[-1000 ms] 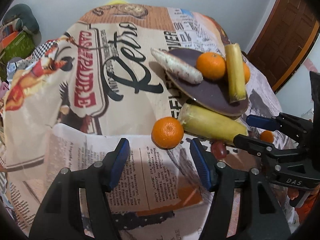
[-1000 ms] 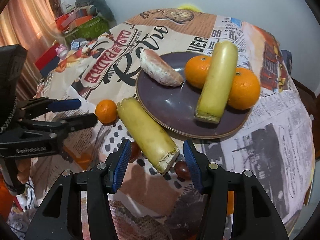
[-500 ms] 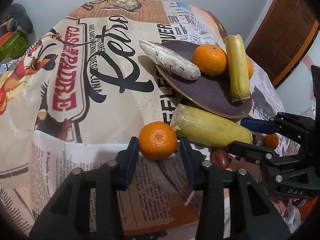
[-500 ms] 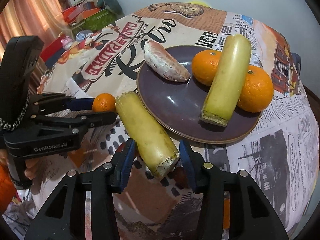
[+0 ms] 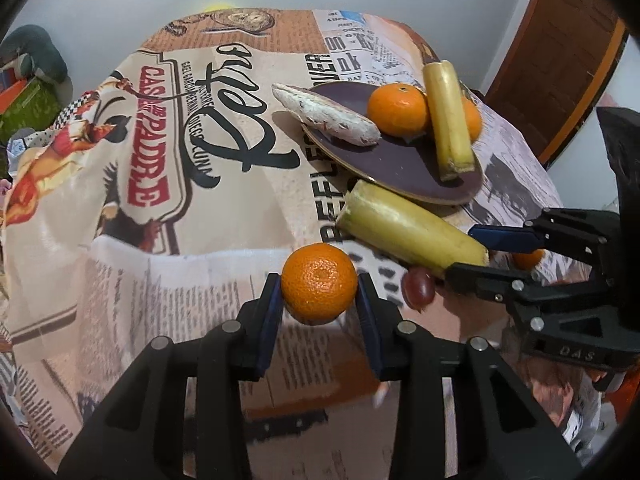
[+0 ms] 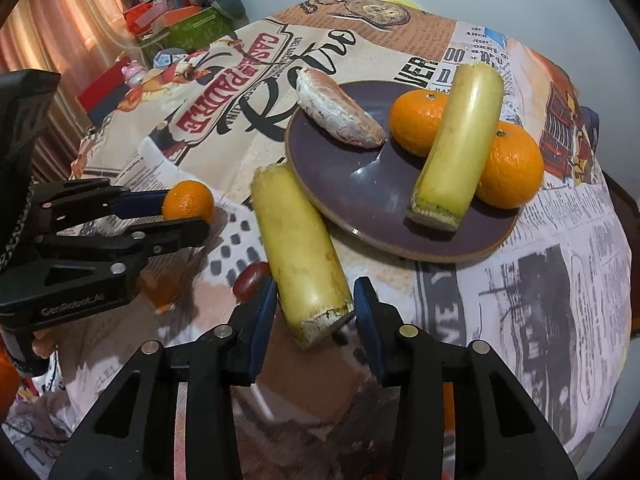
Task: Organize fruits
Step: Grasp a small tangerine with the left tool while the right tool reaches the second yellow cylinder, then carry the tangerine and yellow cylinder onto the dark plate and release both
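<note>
Two grippers engaged, one fruit apiece.

Item 1. Left gripper (image 5: 319,300), lower centre of the left view: blue pads pressed to both flanks of a small orange (image 5: 319,283), gripped across its widest part, presumably so the round skin cannot roll out. Same orange (image 6: 188,201) at mid-left of the right view, between the fingers seen side-on.

Item 2. Right gripper (image 6: 315,307), lower centre of the right view: fingers straddling the cut near end of a yellow-green stalk (image 6: 298,254), pads at or just beside its sides; firm clamping not certain. Stalk lying on the printed tablecloth (image 5: 168,168), far end just beside the plate rim. Grip at the end probably chosen to keep clear of plate and grape.

Item 3. Dark plate (image 6: 356,178), centre right: already loaded with two oranges (image 6: 418,120), a second stalk (image 6: 460,142) leaning across them, and a pale peeled segment (image 6: 340,114) at its upper-left rim. Evidently the collection point.

Item 4. Red grape (image 6: 250,282), loose on the cloth, touching or just beside the held stalk, left of the right gripper. Not yet gathered.

Status: sorting partly done; bare patch at plate's near left likely reserved for incoming pieces.
</note>
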`<state>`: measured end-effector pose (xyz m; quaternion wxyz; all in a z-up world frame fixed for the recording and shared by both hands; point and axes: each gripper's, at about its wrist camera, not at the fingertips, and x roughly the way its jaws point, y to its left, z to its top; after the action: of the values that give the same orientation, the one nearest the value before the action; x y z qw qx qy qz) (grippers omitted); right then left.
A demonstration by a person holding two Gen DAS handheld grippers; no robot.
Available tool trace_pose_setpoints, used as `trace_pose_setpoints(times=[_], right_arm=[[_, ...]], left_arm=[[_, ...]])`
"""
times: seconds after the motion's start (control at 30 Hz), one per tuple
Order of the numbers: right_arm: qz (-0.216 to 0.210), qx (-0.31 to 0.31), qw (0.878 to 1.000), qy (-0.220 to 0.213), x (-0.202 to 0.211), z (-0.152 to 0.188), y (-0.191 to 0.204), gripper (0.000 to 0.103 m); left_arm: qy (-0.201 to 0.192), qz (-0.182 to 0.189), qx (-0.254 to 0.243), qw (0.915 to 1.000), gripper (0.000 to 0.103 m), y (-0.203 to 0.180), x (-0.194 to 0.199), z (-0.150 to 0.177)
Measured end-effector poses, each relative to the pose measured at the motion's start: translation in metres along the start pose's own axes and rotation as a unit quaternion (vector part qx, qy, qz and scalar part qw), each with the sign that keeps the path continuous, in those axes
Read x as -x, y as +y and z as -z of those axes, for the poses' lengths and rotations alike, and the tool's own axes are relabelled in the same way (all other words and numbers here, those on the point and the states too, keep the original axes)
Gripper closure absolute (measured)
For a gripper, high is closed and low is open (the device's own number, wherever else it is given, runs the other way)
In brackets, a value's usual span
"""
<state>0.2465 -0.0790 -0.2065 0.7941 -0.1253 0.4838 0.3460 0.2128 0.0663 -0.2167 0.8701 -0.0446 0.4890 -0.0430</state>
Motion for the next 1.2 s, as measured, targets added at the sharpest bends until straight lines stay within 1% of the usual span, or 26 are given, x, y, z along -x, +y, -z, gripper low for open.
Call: trace_pose_setpoints(times=[0.1,0.17,0.27,0.37,0.43,0.57,0.7,0.83,0.9,0.97,1.1,1.2], right_arm=[[0.003,0.012,1.000,0.011,0.004,0.005,0.007,0.069],[0.001,0.020,1.000,0.020,0.005,0.007,0.012,0.069],[0.009,0.022,0.999,0.031,0.001,0.005,0.015,0.068],[0.011,0.015,0.999,0.033,-0.007,0.000,0.013,0.067],[0.019,0.017,0.999,0.032,-0.009,0.000,0.015,0.067],[0.030,0.015,0.999,0.025,-0.001,0.006,0.021,0.068],[0.019,0.006,1.000,0.022,0.016,0.023,0.023,0.068],[0.014,0.011,0.999,0.037,0.024,0.041,0.030,0.068],[0.001,0.003,0.999,0.046,0.024,0.044,0.028,0.067],[-0.002,-0.005,0.999,0.043,0.026,0.042,0.025,0.066],[0.003,-0.005,1.000,0.014,0.033,0.029,0.024,0.066],[0.010,-0.008,1.000,0.004,0.026,0.015,0.021,0.067]], left_arm=[[-0.001,0.010,0.003,0.9999,0.066,-0.001,0.012,0.012],[-0.004,0.013,0.002,0.9999,0.066,-0.002,0.020,0.020],[-0.002,0.014,0.002,0.9999,0.066,-0.003,0.025,0.028],[0.005,0.011,0.006,0.9999,0.066,-0.002,0.024,0.034],[0.009,0.012,0.011,0.9998,0.066,0.000,0.024,0.037],[0.010,0.013,0.013,0.9998,0.066,0.000,0.024,0.039],[0.010,0.015,0.008,0.9998,0.066,-0.003,0.026,0.040],[0.011,0.020,0.000,0.9997,0.066,-0.010,0.028,0.044],[0.013,0.022,-0.005,0.9997,0.066,-0.013,0.029,0.047],[0.016,0.020,-0.012,0.9996,0.066,-0.016,0.028,0.049],[0.016,0.011,-0.026,0.9995,0.066,-0.020,0.027,0.053],[0.018,0.012,-0.026,0.9994,0.066,-0.019,0.026,0.052]])
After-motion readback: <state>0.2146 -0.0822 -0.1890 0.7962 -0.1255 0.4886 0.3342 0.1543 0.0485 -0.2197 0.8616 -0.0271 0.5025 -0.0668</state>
